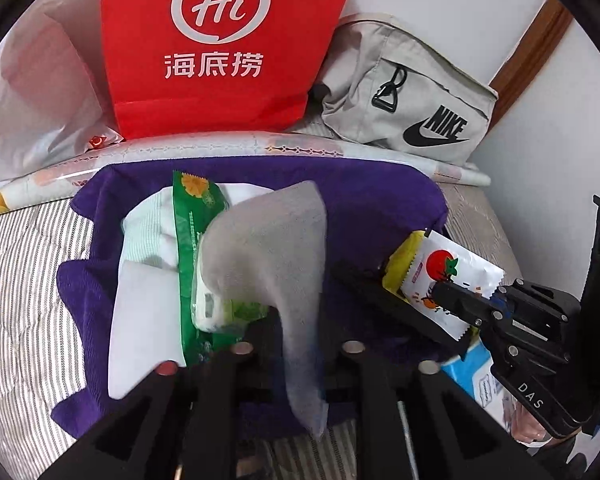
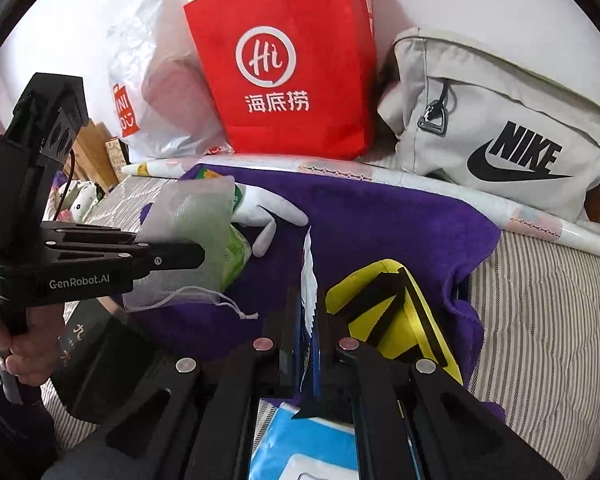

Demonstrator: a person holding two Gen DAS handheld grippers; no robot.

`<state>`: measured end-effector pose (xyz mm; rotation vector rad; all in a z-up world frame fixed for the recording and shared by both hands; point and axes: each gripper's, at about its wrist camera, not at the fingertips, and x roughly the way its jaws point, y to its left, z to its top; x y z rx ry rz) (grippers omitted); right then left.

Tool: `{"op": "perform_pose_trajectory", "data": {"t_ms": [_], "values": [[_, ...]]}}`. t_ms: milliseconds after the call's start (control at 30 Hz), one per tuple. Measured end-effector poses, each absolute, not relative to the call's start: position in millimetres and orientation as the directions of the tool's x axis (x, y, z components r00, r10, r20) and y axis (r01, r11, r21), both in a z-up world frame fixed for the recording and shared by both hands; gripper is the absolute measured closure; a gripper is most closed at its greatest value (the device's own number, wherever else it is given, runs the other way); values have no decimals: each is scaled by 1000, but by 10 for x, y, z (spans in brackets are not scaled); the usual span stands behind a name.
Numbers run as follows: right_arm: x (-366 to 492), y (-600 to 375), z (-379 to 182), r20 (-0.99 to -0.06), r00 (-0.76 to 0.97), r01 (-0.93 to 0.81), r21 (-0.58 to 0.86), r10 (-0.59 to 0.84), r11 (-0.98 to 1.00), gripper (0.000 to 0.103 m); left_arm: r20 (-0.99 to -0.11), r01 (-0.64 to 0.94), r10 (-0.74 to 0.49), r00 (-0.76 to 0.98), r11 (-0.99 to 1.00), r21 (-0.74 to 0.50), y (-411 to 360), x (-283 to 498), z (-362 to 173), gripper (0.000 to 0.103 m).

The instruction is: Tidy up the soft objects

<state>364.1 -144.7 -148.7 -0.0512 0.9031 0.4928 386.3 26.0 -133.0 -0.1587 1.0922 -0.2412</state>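
Striped bedding covers the bed [image 2: 540, 300], and against the white wall behind stand a crinkled white plastic bag [image 2: 156, 92], a red paper carrier bag [image 2: 292, 60] and a grey canvas sling bag [image 2: 500, 120].

On the purple towel [image 2: 380, 220] spread over the bed, the sorting looks only partly done. At the left, a white folded cloth [image 1: 140, 300] and a green wet-wipe packet [image 1: 192, 248] already lie on it, the packet's long axis running toward the wall. The left tongs [image 1: 296, 348] grip a grey mesh drawstring pouch [image 1: 268, 264], hanging over that packet, its length rising away from the jaws, drawstring end dangling near the towel.

Further right, the right tongs [image 2: 310, 344] are clamped on a white tomato-print sachet [image 1: 448, 280], held on edge and pointing toward the wall. Beside them lies a yellow pouch with black straps [image 2: 384, 312]; a light blue tissue pack [image 2: 300, 444] sits just beneath. Both held items, I'd judge, still need placing.
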Motion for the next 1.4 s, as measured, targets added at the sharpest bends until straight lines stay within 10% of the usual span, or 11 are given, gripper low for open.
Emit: {"op": "perform_pose_trajectory", "data": {"t_ms": [200, 367, 700, 1400], "values": [[3690, -1445, -1537, -776, 509, -428, 149, 373, 892, 93, -852, 117, -278, 443, 961, -252, 257, 3918, -1359, 70], [3695, -1490, -1513, -767, 542, -405, 120, 344, 907, 63, -836, 115, -290, 466, 956, -268, 301, 3917, -1322, 62], [3578, -1636, -1321, -739, 604, -352, 89, 299, 932, 61, -825, 105, -204, 527, 979, -175, 322, 3756, -1122, 45], [2217, -1951, -558, -623, 736, -272, 88, 266, 958, 11, -770, 42, -156, 618, 985, -166, 395, 2384, -297, 20]]}}
